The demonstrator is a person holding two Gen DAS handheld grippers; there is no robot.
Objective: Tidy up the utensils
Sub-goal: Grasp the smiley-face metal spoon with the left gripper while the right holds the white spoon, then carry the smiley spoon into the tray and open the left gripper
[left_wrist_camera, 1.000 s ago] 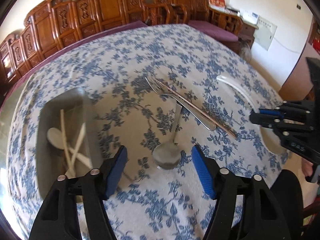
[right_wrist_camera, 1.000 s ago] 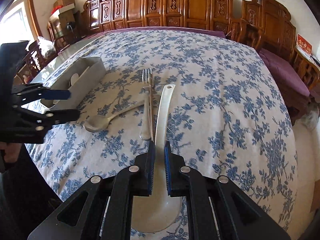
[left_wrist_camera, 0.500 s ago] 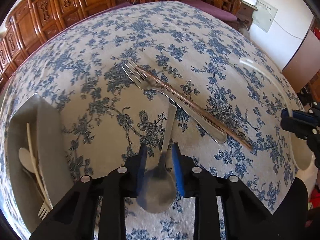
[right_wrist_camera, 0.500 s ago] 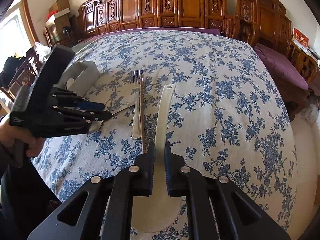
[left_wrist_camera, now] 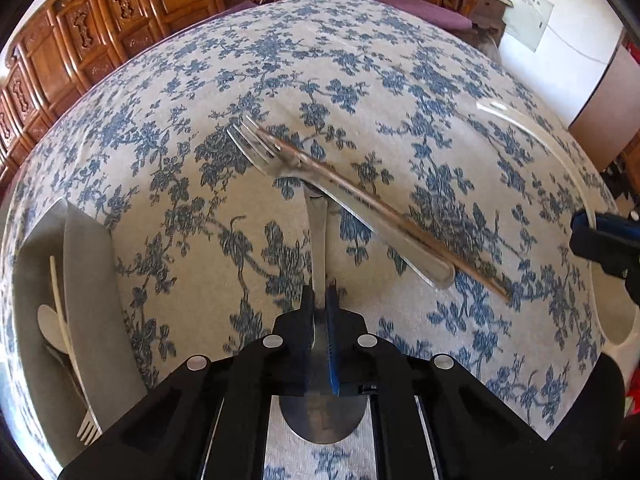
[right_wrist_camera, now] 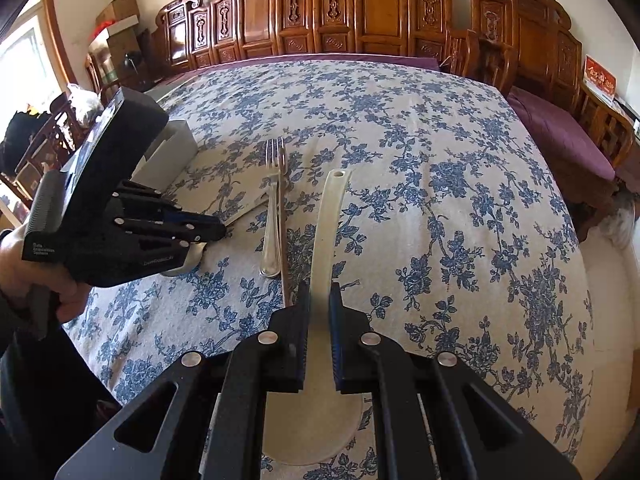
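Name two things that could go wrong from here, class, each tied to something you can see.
The metal spoon's handle tip lies under the fork, so the left gripper lifting it may drag the fork and chopstick. The right gripper pinches the long white spoon near its bowl, so it may tip.

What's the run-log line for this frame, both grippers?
left gripper: jaws shut on metal spoon | right gripper: jaws shut on white rice paddle | fork, chopstick on cloth | grey organizer left

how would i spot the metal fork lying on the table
On the blue-flowered tablecloth, look left of the long white plastic spoon in the right claw. The shiny silver metal fork lies there, beside a thin brown chopstick; only it has tines.
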